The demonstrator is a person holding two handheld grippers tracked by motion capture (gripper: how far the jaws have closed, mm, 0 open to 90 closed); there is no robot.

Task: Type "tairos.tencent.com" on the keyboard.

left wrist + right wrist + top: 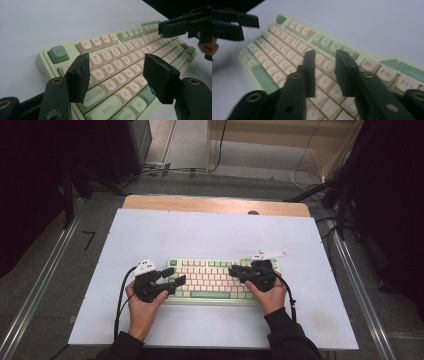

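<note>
A pale green keyboard [210, 280] with cream keys lay flat on the white table [200, 232], near the person's edge and roughly centred. At the keyboard's left end, the left tongs [175, 276] hovered over the keys, held in the person's left hand [142, 310]. In the left gripper view the left tongs [117, 75] stood well apart above the letter keys nearest the Caps Lock and Shift corner, with nothing caught between them and neither pad pressing a key. At the keyboard's right end, the right tongs [234, 271] pointed leftward over the keys, held in the right hand [270, 295]. In the right gripper view the right tongs [325, 72] showed a narrow gap, parted only a little, hanging above the keys around O and P and gripping nothing. The far left tongs appeared at that view's upper left corner.
</note>
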